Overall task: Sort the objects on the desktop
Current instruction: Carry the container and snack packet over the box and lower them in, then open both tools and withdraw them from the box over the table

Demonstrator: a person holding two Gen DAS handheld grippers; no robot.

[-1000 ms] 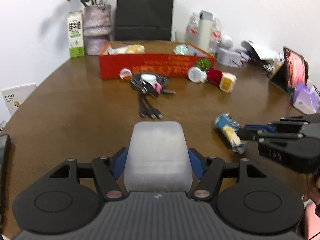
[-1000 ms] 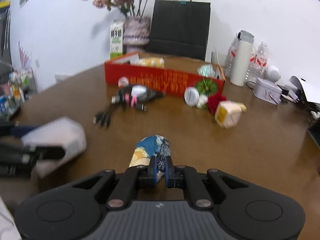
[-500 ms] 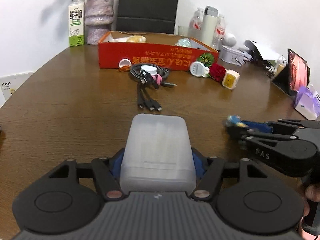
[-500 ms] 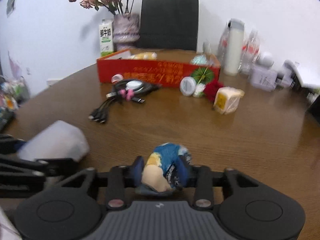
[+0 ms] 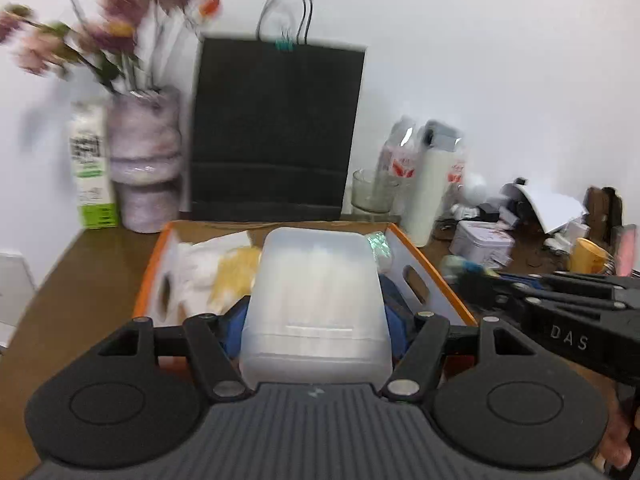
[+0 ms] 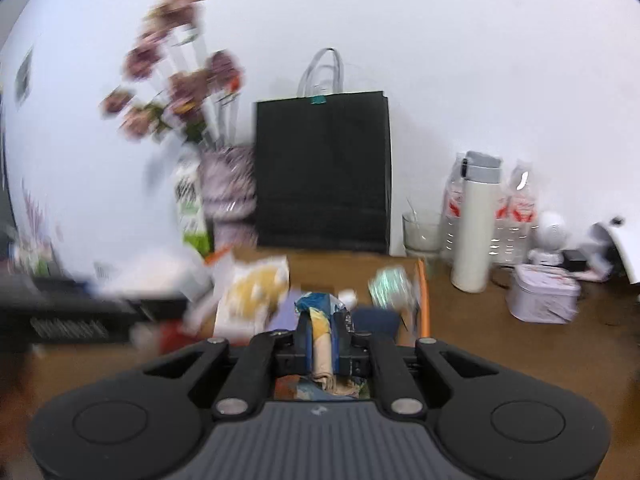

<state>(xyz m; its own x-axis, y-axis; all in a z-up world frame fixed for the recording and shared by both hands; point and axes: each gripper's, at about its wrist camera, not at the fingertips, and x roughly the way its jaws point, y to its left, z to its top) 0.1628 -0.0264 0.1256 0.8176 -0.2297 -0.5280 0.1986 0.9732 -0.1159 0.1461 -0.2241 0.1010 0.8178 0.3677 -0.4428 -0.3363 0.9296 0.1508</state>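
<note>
A brown wooden table (image 5: 80, 280) fills the lower part of both views, with a white wall behind it. A tall black paper bag (image 5: 276, 132) stands at the back, beside a vase of pink flowers (image 5: 144, 168) and a milk carton (image 5: 92, 168). In front of the bag sits an orange cardboard box (image 5: 424, 268), open at the top, already holding a yellow snack packet (image 5: 236, 272) and some white wrapping. To the right stand a white flask (image 6: 476, 224), water bottles and a small tin (image 6: 544, 296).

The left gripper (image 5: 316, 320) is clamped on a frosted plastic container (image 5: 316, 300), which hangs over the near part of the box. The right gripper (image 6: 322, 344) is squeezed tight on a blue and cream snack wrapper (image 6: 320, 320), held at the box's near right corner.

Both views are heavily blurred, which suggests quick movement. The main risk is a collision, since the two grippers are crowded near the same opening and could knock each other or the box wall. The bulky container could land on the soft packets and crush them, or tip over the edge if let go too early. The wrapper is thin and slippery, so it could slide out and drop on the table outside the box.
</note>
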